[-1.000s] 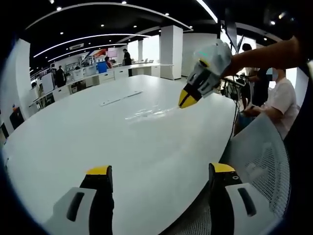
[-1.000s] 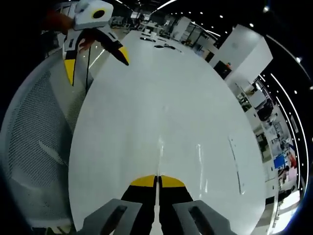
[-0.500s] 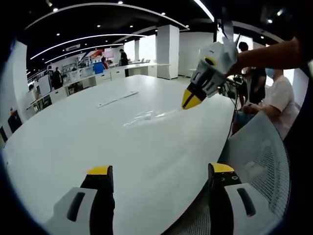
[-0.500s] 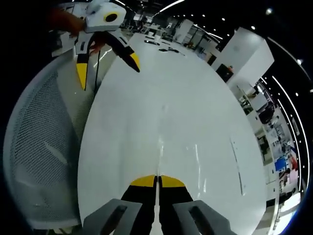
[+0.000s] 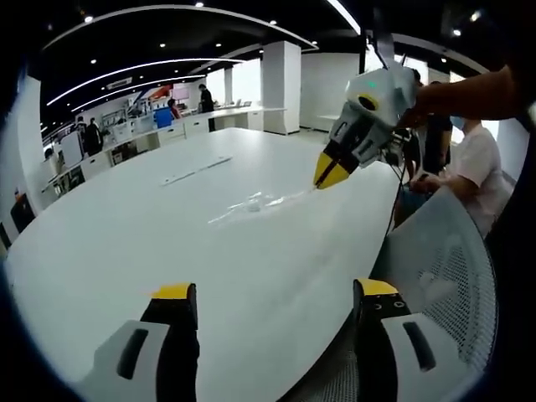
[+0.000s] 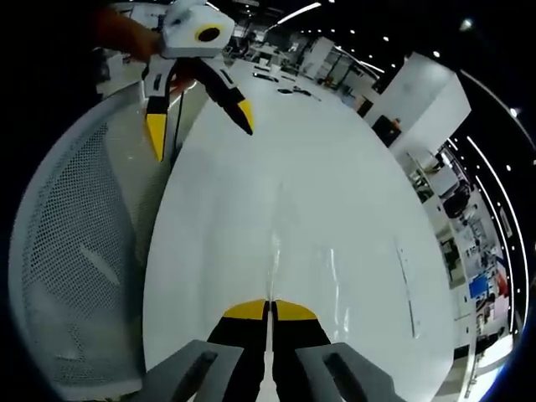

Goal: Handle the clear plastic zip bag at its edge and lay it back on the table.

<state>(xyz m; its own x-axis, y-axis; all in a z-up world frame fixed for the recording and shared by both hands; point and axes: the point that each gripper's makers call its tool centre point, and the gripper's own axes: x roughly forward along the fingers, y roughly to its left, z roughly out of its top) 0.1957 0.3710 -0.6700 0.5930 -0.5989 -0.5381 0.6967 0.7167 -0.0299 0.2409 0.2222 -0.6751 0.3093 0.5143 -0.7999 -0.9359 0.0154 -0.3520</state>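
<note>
Nearest in the left gripper view, the left gripper hangs over the near edge of the white table with its jaws spread wide and nothing between them. To its right, just off the table, is the mesh back of a grey chair.

Farther out, the clear plastic zip bag stretches across the middle of the table: its left part looks to rest on the surface, while its right edge rises to the yellow tips of the right gripper. In the right gripper view that gripper's jaws are pressed together on the bag's near edge, and the film runs away from them as a thin glinting strip.

The bag looks very light, limp and slick. It will likely sag, fold or cling instead of holding shape, so the stiffer zip edge is the sensible place to grip, as now. Lowering it slowly should let it settle flat.

Beyond the table stand desks and a white pillar
</note>
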